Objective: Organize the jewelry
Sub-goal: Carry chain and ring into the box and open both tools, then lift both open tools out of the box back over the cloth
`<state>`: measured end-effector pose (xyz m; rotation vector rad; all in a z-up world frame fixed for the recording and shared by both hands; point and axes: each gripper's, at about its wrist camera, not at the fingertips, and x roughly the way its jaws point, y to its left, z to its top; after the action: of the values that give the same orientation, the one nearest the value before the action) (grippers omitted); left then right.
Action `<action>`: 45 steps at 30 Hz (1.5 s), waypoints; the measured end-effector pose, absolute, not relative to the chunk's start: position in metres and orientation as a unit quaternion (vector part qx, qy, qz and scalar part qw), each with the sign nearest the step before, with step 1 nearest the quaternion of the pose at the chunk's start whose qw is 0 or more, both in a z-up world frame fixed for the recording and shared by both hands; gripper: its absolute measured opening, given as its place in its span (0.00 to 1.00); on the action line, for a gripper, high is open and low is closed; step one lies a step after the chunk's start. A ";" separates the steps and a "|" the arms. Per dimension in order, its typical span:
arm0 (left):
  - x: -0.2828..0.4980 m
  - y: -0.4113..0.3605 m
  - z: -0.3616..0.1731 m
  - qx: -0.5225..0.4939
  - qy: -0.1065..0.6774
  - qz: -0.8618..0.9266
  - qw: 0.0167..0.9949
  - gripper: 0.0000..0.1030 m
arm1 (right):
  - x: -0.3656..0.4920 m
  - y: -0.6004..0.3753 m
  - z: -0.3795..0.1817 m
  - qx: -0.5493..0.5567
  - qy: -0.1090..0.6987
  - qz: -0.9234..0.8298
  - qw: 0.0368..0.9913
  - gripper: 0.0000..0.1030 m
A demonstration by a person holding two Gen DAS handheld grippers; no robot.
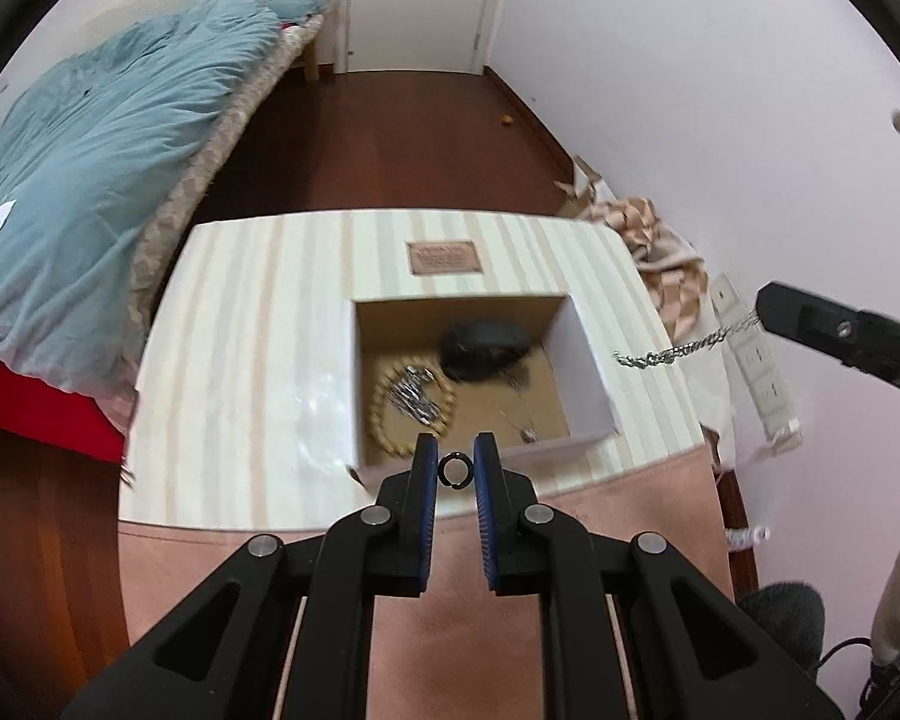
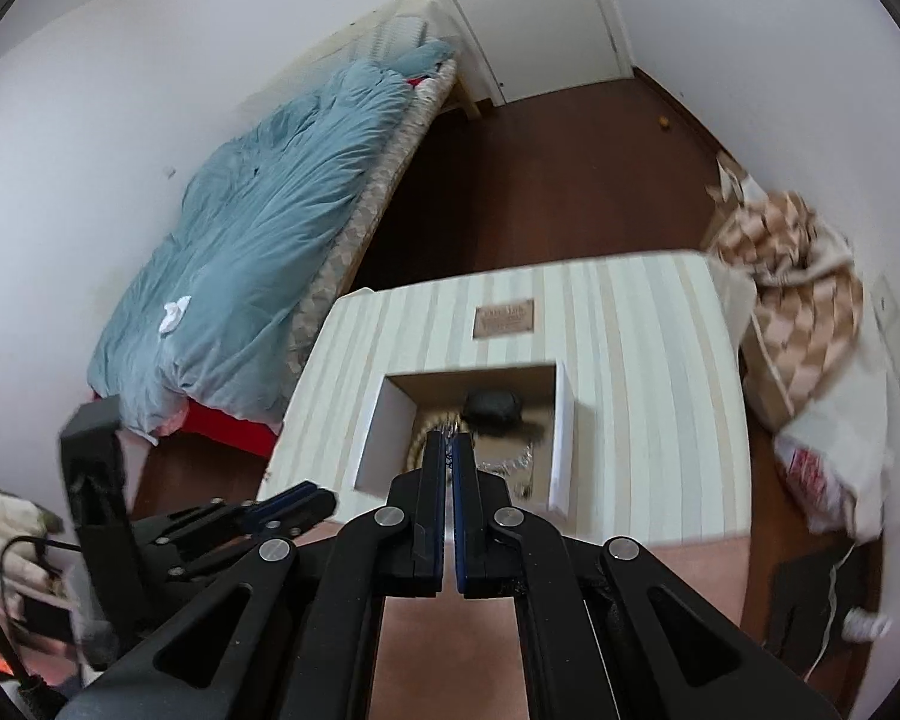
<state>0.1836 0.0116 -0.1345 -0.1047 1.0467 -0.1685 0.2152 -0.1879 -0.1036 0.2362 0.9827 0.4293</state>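
My left gripper (image 1: 455, 450) is shut on a small black ring (image 1: 455, 471), held between its blue pads above the near edge of an open cardboard box (image 1: 588, 372). In the box lie a beaded bracelet (image 1: 381, 414), silver chains (image 1: 417, 399) and a dark object (image 1: 486, 348). My right gripper (image 2: 449, 447) is shut on a silver chain (image 1: 678, 351) that hangs from its tips to the right of the box in the left wrist view. In the right wrist view it is over the box (image 2: 561, 438).
The box stands on a striped surface (image 1: 252, 336) with a pink cloth (image 1: 450, 630) at the front. A bed with a blue duvet (image 1: 90, 150) is at the left. A checked blanket (image 2: 798, 312) and a power strip (image 1: 756, 360) lie at the right.
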 end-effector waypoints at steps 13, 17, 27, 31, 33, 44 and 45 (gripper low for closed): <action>0.234 0.032 -0.181 -0.109 0.558 -0.094 0.817 0.09 | 0.281 -0.157 -0.191 0.081 0.562 0.179 0.804 0.02; 0.257 0.019 -0.199 -0.136 0.581 -0.119 0.794 0.10 | 0.286 -0.160 -0.204 0.077 0.567 0.164 0.804 0.02; 0.283 0.022 -0.213 -0.135 0.592 -0.089 0.789 0.68 | 0.288 -0.171 -0.214 0.079 0.591 0.154 0.788 0.18; 0.275 0.030 -0.205 -0.139 0.581 -0.088 0.797 0.69 | 0.282 -0.172 -0.204 0.072 0.577 0.155 0.799 0.60; 0.270 0.031 -0.201 -0.127 0.578 -0.074 0.803 0.80 | 0.279 -0.170 -0.200 0.059 0.572 0.148 0.804 0.60; 0.236 0.030 -0.182 0.006 0.526 0.027 0.850 0.99 | 0.254 -0.170 -0.200 -0.008 0.561 0.064 0.825 0.95; 0.233 0.030 -0.181 0.013 0.523 0.032 0.852 0.99 | 0.252 -0.171 -0.201 -0.012 0.560 0.056 0.826 0.95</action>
<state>0.2334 0.0300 -0.1813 0.0281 1.1003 0.0667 0.2524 -0.1707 -0.2013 -0.0246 1.1903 0.1191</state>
